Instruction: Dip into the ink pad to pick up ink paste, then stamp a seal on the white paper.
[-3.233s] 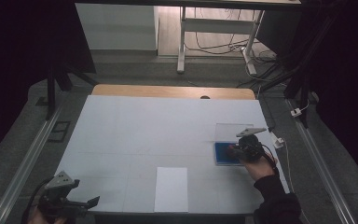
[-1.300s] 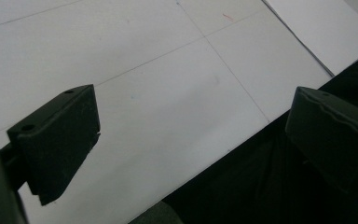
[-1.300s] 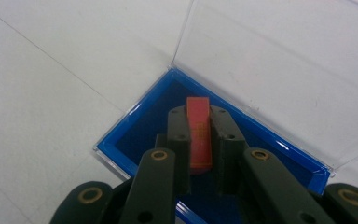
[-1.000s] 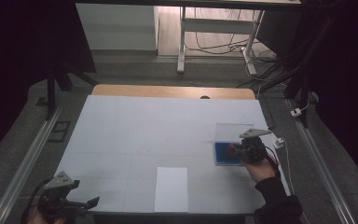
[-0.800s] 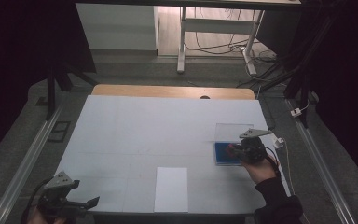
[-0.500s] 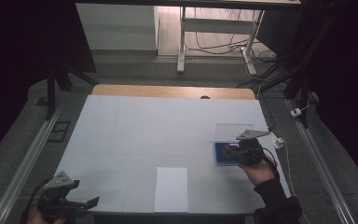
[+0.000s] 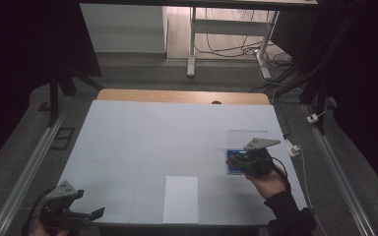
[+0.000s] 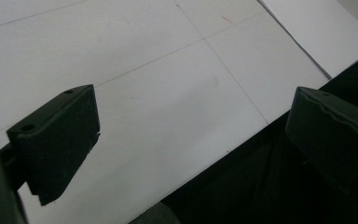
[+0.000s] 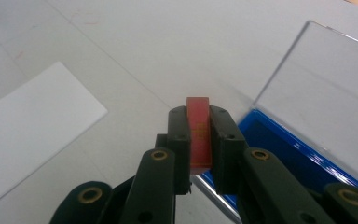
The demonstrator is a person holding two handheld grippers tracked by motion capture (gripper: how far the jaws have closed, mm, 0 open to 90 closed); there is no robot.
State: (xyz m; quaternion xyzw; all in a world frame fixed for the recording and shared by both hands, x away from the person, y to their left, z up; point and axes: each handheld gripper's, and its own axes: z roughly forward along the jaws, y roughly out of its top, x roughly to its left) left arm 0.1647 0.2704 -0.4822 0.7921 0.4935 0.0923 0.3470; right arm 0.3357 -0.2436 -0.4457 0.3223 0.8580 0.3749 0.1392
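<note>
One red block (image 9: 199,135) in right tongs (image 9: 199,122), one blue case (image 9: 279,154)

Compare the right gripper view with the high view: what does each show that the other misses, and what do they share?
Right gripper view alone: a thin red block with a yellowish marking, clamped between the jaws of the right hand-held gripper.

High view alone: the left hand-held gripper, open at the table's near left corner, and the floor with cables beyond the table.

Both: the blue case with its clear lid raised, the white sheet and the white table.
</note>
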